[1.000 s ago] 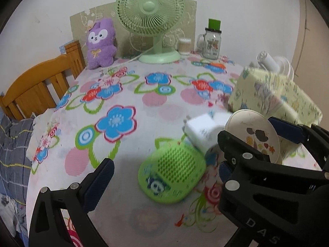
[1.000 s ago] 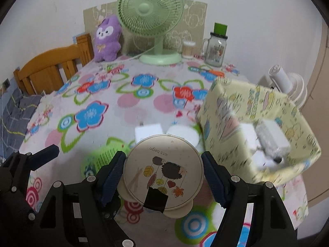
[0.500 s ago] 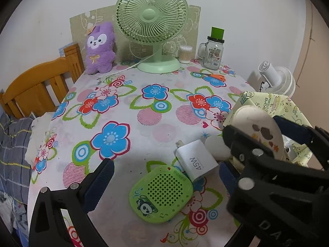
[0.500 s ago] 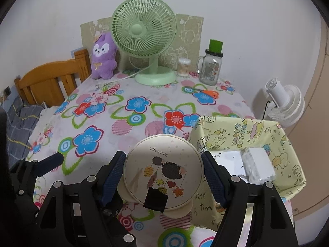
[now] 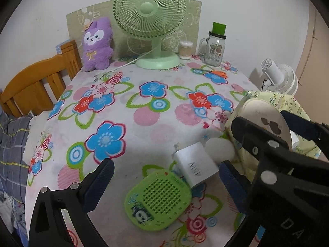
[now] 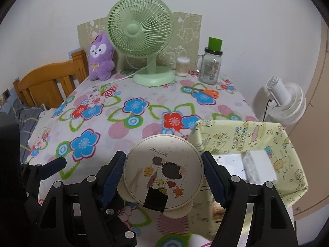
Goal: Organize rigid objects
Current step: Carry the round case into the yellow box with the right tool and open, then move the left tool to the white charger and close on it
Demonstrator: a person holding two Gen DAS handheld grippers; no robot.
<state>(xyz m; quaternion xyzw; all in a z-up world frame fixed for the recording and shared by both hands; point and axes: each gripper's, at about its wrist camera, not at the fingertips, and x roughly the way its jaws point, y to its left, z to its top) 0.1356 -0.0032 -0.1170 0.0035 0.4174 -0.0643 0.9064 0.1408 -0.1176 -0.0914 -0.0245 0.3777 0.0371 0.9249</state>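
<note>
Our right gripper [image 6: 163, 170] pinches the round tin [image 6: 163, 169] at lower centre beside the bin [image 6: 242, 135]; left gripper [image 5: 164, 177] jaws spread.

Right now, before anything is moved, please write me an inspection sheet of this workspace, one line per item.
Surface: table with flowered cloth, no spill seen.
Job's things: round hedgehog tin held above the table edge beside the yellow fabric bin, which holds white boxes; green perforated case, white charger and white round pad lie on the cloth.
Clutter: green desk fan, purple plush, glass jar mug, cotton swab tub, orange scissors.
Grippers: right gripper shut on the tin; left gripper open, empty.
Cables: fan cord on the cloth.
Surroundings: wooden headboard, white floor fan, wall.
</note>
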